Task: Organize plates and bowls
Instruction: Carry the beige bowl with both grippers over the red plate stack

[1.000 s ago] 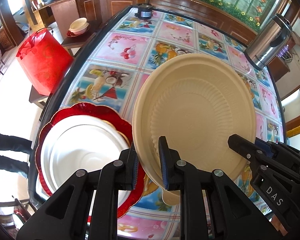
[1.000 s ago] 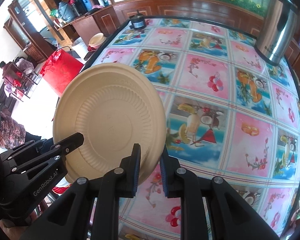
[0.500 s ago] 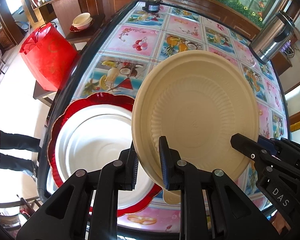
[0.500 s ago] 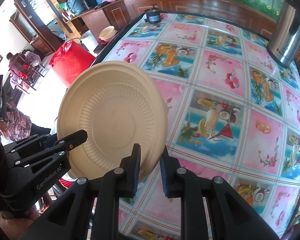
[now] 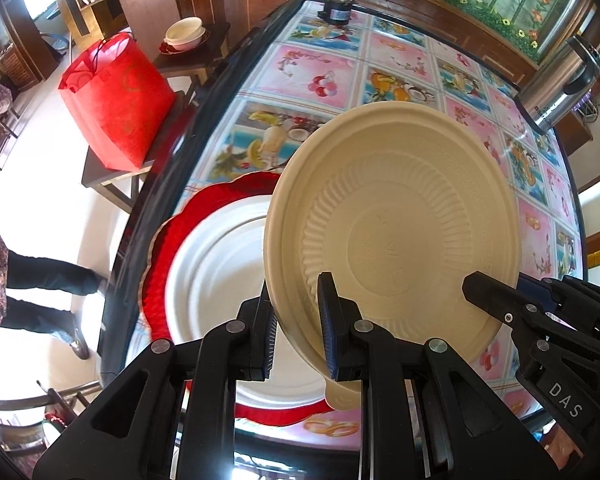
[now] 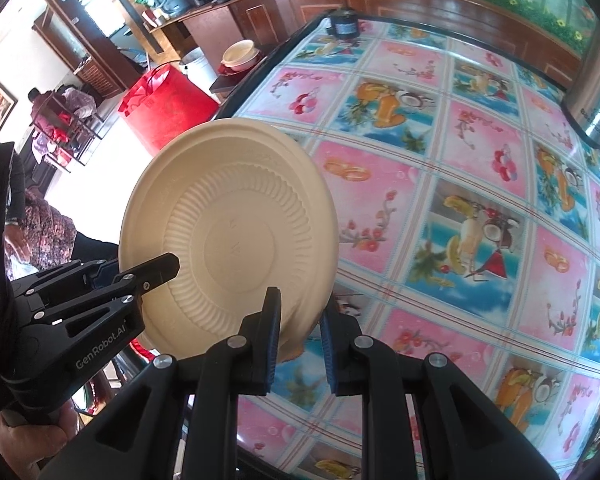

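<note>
The beige plate [image 5: 392, 216] is held clear of the table [image 5: 400, 64], tilted, with its ribbed underside toward both cameras. Its lower left edge hangs over the white plate [image 5: 216, 264].

Left gripper [image 5: 296, 328]: clenched on the near rim of the beige plate. One blue pad sits on the ribbed underside, the other behind the rim.

Right gripper [image 6: 300, 336]: clenched on the opposite part of the same rim, one finger on each face of the plate. In the left wrist view it enters from the right side of the beige plate.

Stack below the beige plate: the white plate lies inside a red scalloped plate [image 5: 168, 240]. Both rest on the table at its near left corner, close to the black table edge.

Other items, relative to the beige plate:
- Steel flask [image 5: 556, 92]: on the table, well beyond and to the right.
- Small black device [image 5: 336, 10]: at the far table edge.
- Red bag [image 5: 116, 100]: off the table to the left, on a low stool.
- Cream bowl [image 5: 184, 32]: on a dark side table beyond the red bag.

The table carries a fruit-patterned cover.
</note>
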`<state>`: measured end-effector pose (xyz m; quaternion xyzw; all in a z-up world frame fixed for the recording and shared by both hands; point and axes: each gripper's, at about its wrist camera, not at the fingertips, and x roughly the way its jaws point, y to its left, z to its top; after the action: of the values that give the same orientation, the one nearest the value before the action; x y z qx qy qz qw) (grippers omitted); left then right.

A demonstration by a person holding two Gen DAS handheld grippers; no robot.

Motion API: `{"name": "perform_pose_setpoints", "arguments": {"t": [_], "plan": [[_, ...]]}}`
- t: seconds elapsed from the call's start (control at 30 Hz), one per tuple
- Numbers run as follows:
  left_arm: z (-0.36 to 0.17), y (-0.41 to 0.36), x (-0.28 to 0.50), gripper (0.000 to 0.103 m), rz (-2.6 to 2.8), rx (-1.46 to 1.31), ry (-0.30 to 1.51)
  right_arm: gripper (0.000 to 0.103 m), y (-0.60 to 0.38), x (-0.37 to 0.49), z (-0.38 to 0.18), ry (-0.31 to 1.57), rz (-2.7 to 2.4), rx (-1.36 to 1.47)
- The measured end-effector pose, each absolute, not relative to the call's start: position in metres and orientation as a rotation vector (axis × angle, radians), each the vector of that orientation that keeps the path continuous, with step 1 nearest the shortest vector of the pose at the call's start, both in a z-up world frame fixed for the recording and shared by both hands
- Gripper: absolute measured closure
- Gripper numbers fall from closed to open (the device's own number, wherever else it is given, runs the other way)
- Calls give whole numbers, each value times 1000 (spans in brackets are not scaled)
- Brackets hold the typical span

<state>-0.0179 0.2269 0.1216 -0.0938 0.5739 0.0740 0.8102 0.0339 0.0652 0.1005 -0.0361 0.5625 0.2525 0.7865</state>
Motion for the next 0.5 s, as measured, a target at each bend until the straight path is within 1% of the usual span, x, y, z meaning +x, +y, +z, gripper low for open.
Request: {"name": "perform_pose_setpoints", "arguments": {"t": [0.5], "plan": [[107, 265, -39, 84, 200, -240, 1272, 83, 106, 20, 89, 1260, 625, -121]]}}
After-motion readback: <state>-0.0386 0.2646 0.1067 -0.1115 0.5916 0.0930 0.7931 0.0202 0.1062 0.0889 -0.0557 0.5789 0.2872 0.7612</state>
